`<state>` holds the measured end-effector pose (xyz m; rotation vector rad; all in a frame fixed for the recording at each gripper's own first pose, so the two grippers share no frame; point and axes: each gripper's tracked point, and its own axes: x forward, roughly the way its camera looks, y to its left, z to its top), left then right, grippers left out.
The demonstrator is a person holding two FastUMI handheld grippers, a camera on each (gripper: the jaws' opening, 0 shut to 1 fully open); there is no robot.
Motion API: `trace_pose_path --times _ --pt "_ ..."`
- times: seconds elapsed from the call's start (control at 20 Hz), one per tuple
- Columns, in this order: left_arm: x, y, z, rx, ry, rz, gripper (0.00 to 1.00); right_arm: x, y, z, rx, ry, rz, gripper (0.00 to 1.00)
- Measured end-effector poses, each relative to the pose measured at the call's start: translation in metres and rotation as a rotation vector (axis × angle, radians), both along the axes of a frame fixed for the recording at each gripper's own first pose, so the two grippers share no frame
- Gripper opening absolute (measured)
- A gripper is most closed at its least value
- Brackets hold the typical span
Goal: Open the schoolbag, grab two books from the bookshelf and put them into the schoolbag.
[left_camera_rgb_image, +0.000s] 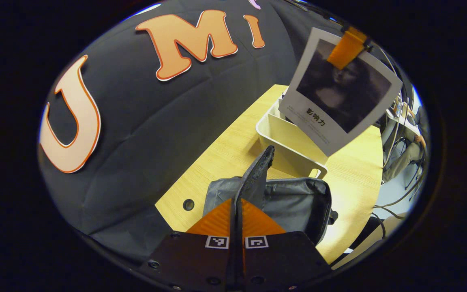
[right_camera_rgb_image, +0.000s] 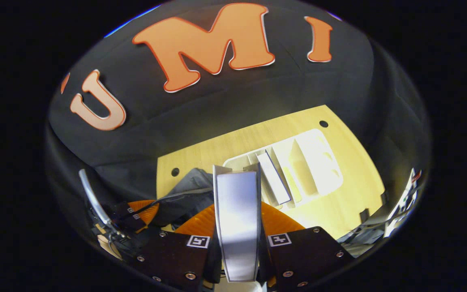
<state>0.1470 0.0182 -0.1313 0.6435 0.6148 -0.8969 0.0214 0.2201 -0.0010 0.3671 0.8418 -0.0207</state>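
a pale wooden counter point(left_camera_rgb_image: 233, 154) carries everything, with a round cable hole point(left_camera_rgb_image: 188, 204) near its edge by the black cloth wall. a cream bookshelf point(left_camera_rgb_image: 286, 150) with upright dividers stands toward the far side of the counter; in the right gripper view one thin white book point(right_camera_rgb_image: 274, 178) leans in a middle slot of it while the other slots look bare. just in front of the bookshelf lies the grey schoolbag point(left_camera_rgb_image: 298, 202), its top unzipped and gaping. the left hand-held gripper point(left_camera_rgb_image: 235, 211) is pressed together on the bag's black strap point(left_camera_rgb_image: 255, 174), holding it up. above the bookshelf, the right hand-held gripper point(right_camera_rgb_image: 237, 211) pinches a second book point(left_camera_rgb_image: 339, 101), white-bordered with a dark portrait cover, lifted clear of the counter; its grey spine fills the gap between the orange fingers point(right_camera_rgb_image: 201, 221).
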Motion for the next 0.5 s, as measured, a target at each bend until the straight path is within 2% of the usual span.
trace_pose_path --times 0.3,0.5 --pt "-0.003 0.001 0.000 0.029 0.016 -0.019 0.01 -0.040 0.033 -0.068 0.398 -0.021 -0.061 0.37" --pt "-0.005 -0.002 0.000 0.039 0.021 -0.029 0.01 -0.050 0.063 -0.119 0.664 -0.036 -0.159 0.37"
